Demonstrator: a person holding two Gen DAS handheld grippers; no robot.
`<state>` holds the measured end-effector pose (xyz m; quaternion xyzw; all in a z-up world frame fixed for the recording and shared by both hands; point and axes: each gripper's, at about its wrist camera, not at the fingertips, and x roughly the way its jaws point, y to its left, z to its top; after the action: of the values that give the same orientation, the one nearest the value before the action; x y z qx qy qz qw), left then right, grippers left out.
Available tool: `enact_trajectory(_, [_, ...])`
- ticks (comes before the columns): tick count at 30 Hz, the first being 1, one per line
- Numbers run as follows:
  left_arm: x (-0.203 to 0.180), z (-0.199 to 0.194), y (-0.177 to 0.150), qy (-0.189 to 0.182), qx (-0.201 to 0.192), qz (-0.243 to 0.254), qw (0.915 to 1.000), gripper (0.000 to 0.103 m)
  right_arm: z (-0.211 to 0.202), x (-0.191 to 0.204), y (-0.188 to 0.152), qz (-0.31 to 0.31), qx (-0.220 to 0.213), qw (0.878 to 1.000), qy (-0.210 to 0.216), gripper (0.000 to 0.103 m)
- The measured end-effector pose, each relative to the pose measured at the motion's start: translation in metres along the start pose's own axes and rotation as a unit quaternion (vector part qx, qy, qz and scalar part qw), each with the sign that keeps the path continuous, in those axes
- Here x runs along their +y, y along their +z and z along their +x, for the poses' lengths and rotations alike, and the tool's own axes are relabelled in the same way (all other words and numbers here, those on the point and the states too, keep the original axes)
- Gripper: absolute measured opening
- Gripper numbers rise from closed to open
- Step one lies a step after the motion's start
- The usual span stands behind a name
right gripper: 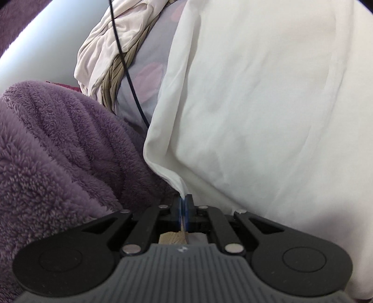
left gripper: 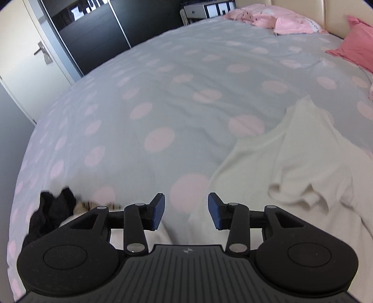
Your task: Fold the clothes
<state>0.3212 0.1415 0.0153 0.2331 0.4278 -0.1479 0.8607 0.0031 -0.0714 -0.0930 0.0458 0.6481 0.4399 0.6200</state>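
From the left wrist, the left gripper [left gripper: 186, 211] is seen spread and empty above the bedspread [left gripper: 163, 93]; the white shirt [left gripper: 291, 163] is spread just to its right, a black garment [left gripper: 51, 209] to its left. From the right wrist, the right gripper [right gripper: 184, 207] is seen pinching the shirt's hem corner [right gripper: 179, 184], beside a purple blanket [right gripper: 58, 151]; a matching corner is best taken by the left, so that the cloth is lifted evenly.

Ahead of the left gripper [left gripper: 186, 211], whose blue pads are standing apart, the polka-dot duvet [left gripper: 163, 93] is lying bare up to the pink pillows [left gripper: 275, 18]. A white T-shirt [left gripper: 291, 158] is bordering this stretch on the right; dark socks [left gripper: 50, 212] are crowding the near left. Around the right gripper [right gripper: 185, 209], a purple fleece blanket [right gripper: 58, 151] is pressing close on the left, and a black cable [right gripper: 126, 70] is crossing ahead.
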Motion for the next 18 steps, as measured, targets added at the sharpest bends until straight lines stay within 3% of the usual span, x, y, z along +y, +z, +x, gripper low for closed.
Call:
enact_trajectory(5, [-0.011,-0.001,-0.031,-0.011,0.057,0.034,0.9977,0.039,0.001,0.004,0.0,-0.002,-0.001,1.0,-0.006,0.004])
enact_trajectory(8, [-0.019,0.002,-0.045,0.003,0.083,0.055,0.995,0.039,-0.002,0.004,-0.003,-0.005,-0.005,1.0,-0.011,0.004])
enact_trajectory(10, [-0.022,0.004,-0.052,0.012,0.093,0.057,0.994,0.03,-0.002,0.007,-0.004,-0.006,-0.008,1.0,-0.014,0.003])
enact_trajectory(11, [-0.022,0.004,-0.053,0.017,0.091,0.057,0.9941,0.017,-0.002,0.008,-0.005,-0.007,-0.01,1.0,-0.016,0.003])
enact_trajectory(12, [-0.022,0.003,-0.052,0.021,0.088,0.054,0.9945,0.011,-0.003,0.009,-0.006,-0.007,-0.012,1.0,-0.019,0.003])
enact_trajectory(18, [-0.024,-0.017,-0.036,0.027,0.055,0.039,0.9974,0.003,-0.007,0.018,-0.01,-0.005,-0.03,0.999,-0.021,0.003])
